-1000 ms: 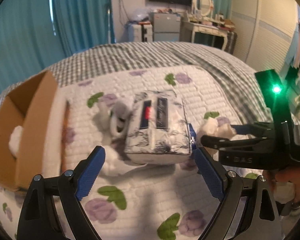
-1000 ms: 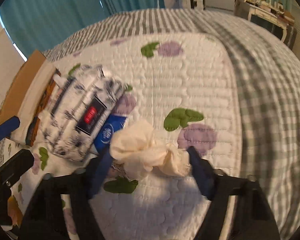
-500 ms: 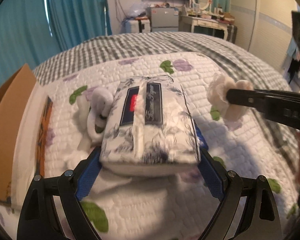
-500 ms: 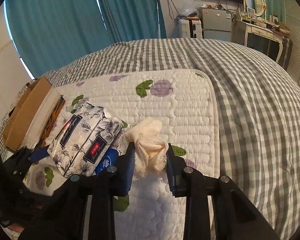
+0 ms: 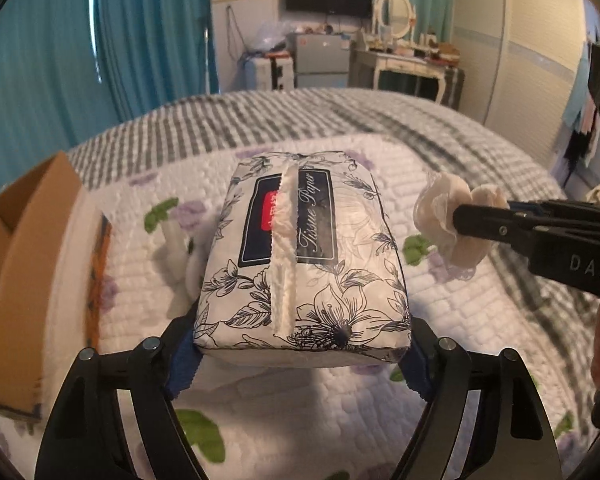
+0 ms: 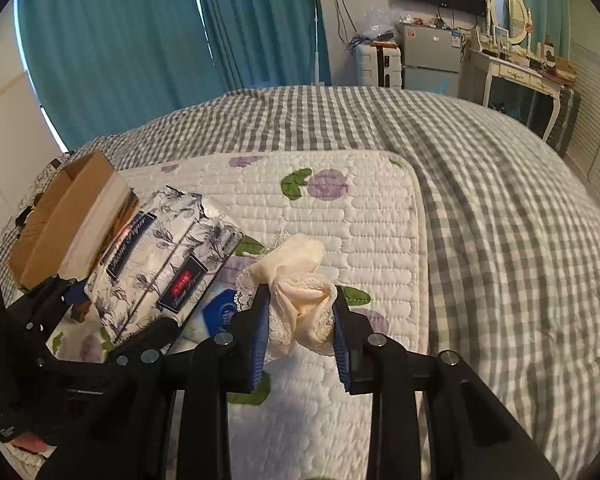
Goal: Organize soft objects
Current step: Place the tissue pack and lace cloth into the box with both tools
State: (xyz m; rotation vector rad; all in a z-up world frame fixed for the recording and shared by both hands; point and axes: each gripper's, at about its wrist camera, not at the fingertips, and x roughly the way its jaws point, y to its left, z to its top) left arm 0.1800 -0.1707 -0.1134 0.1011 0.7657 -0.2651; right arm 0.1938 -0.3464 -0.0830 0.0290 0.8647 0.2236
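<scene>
The left gripper (image 5: pixel 300 344) clenches the floral tissue pack (image 5: pixel 304 256), raised above the quilt (image 5: pixel 300 420). At its 2 o'clock, the right gripper (image 6: pixel 300 320) pinches a cream lace cloth (image 6: pixel 300 292).

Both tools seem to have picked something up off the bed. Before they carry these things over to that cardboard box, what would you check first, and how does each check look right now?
1. Left tool grips the tissue pack on both sides: ok.
2. Tissue pack lifted off the quilted mat: ok, it sits raised between the blue pads.
3. Right tool shut on the cream lace cloth: ok, though loose lace hangs below.
4. Cardboard box open toward the tools: ok.
5. Room left inside the box: cannot tell, its inside is mostly hidden.
6. White soft item behind the pack clear of the path: cannot tell.
</scene>
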